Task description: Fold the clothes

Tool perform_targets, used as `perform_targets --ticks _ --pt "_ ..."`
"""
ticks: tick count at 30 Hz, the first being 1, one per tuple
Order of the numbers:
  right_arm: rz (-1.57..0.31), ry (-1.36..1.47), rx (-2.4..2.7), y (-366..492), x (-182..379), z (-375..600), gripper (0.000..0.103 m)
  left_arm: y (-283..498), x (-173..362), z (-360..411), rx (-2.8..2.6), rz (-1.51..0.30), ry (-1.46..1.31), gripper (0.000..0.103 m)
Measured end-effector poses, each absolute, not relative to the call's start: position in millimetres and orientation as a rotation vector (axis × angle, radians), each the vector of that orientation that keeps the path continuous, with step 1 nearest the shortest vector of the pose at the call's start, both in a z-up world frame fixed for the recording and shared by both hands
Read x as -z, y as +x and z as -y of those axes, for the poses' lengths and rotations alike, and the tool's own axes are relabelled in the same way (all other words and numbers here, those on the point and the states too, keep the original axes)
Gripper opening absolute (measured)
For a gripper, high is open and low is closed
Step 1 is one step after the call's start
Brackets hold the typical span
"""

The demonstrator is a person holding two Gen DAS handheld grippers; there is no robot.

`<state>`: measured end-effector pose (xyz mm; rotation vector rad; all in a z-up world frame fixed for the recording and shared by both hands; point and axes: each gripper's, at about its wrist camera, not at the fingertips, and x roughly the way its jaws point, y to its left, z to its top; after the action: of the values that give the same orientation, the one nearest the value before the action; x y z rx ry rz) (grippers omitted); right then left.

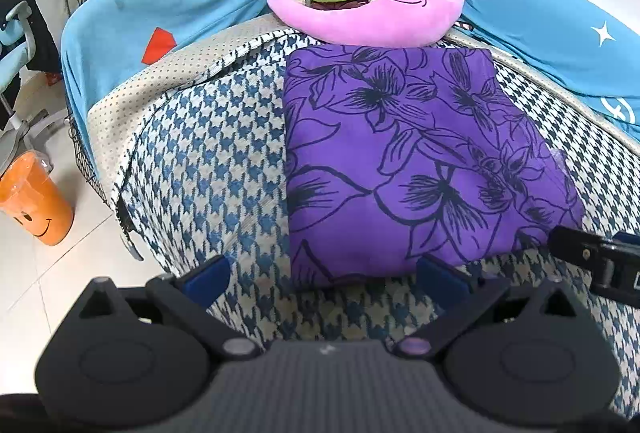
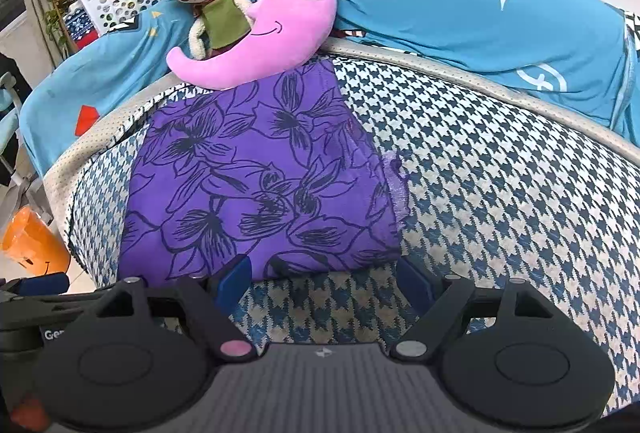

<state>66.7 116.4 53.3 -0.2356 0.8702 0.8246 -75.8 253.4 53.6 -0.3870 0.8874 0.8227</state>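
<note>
A houndstooth bed fills the frame, the folded purple floral cloth lies flat at its centre below a pink moon pillow, and at the bottom edge the left tool and right tool hang spread wide, empty.

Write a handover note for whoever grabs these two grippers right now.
Left hand-held gripper: open, empty, hovering at the near edge of the purple floral garment.
Right hand-held gripper: open, empty, at the same near edge, further right.
Garment: lies flat as a neat rectangle on the houndstooth blanket, far edge touching the pink moon pillow.
Done: it looks already folded at least once.
Left: probably one more fold, or set it aside; a sheer bit sticks out on its right edge, likely worth tucking in.
</note>
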Motion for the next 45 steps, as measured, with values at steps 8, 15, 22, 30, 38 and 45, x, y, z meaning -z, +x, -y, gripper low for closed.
perform_targets --ticks 8,15,22,30,38,45 --pt "-0.886 -0.261 -0.838 65 -47 -121 0.080 -79 -47 -255 -0.819 -0.927 -0.409 0.103" --pt "-0.905 -0.276 -0.833 68 -38 -125 0.080 -81 -38 -249 -0.797 -0.966 -0.412 0.103" --pt "-0.913 -0.279 -0.844 69 -35 -129 0.080 -80 -34 -243 -0.782 -0.989 -0.414 0.103" --pt "-0.914 -0.275 -0.854 68 -34 -130 0.080 -80 -34 -243 -0.782 -0.988 -0.409 0.103" --pt "-0.913 -0.276 -0.854 68 -33 -130 0.080 -79 -34 -243 -0.792 -0.983 -0.403 0.103" --pt "-0.912 -0.274 -0.847 68 -33 -130 0.080 -79 -34 -246 -0.808 -0.980 -0.394 0.103"
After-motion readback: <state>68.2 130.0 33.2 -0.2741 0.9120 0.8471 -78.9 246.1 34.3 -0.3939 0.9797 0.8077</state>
